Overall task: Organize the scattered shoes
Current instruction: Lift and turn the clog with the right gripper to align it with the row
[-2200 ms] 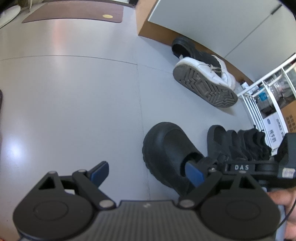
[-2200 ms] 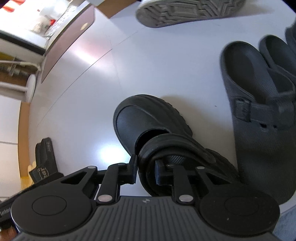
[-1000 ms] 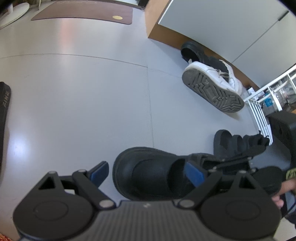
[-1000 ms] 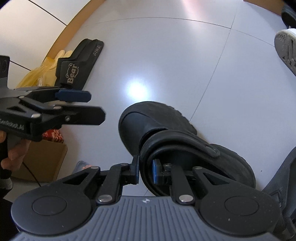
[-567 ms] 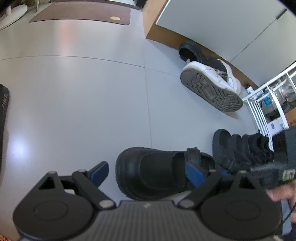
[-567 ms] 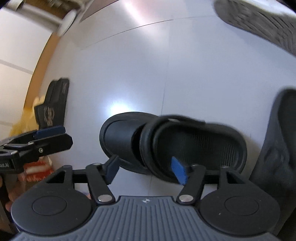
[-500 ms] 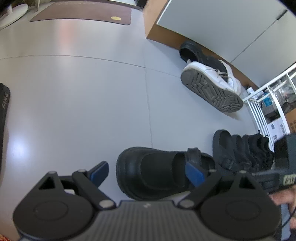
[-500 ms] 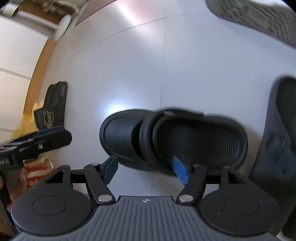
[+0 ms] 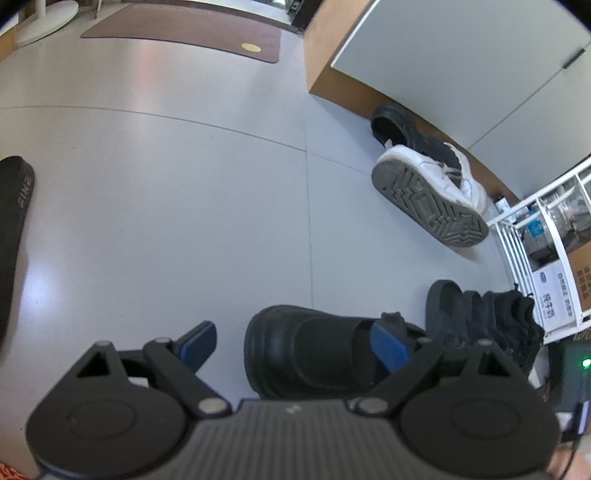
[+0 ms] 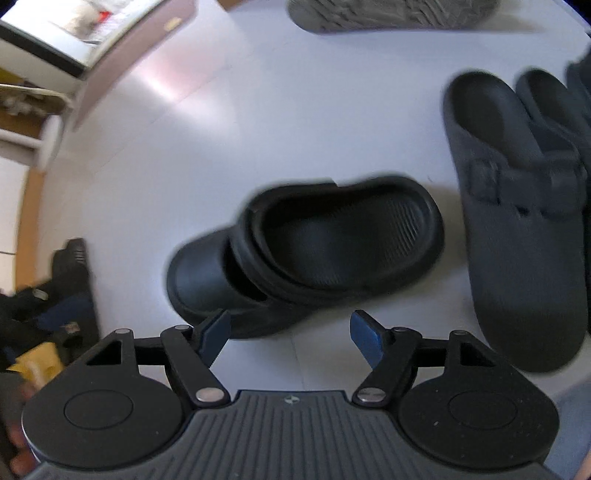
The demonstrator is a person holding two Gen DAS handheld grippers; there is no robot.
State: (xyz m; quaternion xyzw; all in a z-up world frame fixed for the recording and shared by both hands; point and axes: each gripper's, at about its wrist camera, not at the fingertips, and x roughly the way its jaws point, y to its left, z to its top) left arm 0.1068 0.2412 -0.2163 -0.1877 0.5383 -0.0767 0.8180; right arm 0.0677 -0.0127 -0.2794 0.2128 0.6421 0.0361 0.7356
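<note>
A black chunky clog (image 10: 303, 251) lies on the grey floor, toe to the left, next to a row of dark shoes (image 10: 517, 206). My right gripper (image 10: 290, 341) is open and empty, just behind the clog. The clog also shows in the left wrist view (image 9: 317, 350), between the fingers of my open, empty left gripper (image 9: 293, 345). The dark row shows in the left wrist view (image 9: 480, 317) to the clog's right. A white sneaker (image 9: 428, 195) lies on its side, sole toward me, against a black shoe (image 9: 406, 133) by the cabinet.
A black slide sandal (image 9: 14, 206) lies at the far left. A white wire rack (image 9: 535, 251) stands at the right. A wood-edged cabinet (image 9: 406, 62) is at the back, a brown mat (image 9: 184, 29) beyond. Black slides (image 10: 70, 266) lie left in the right wrist view.
My right gripper opened and let go of the black clog, which now rests on the floor beside the dark row. The right gripper pulled back and swung. The left gripper stayed open.
</note>
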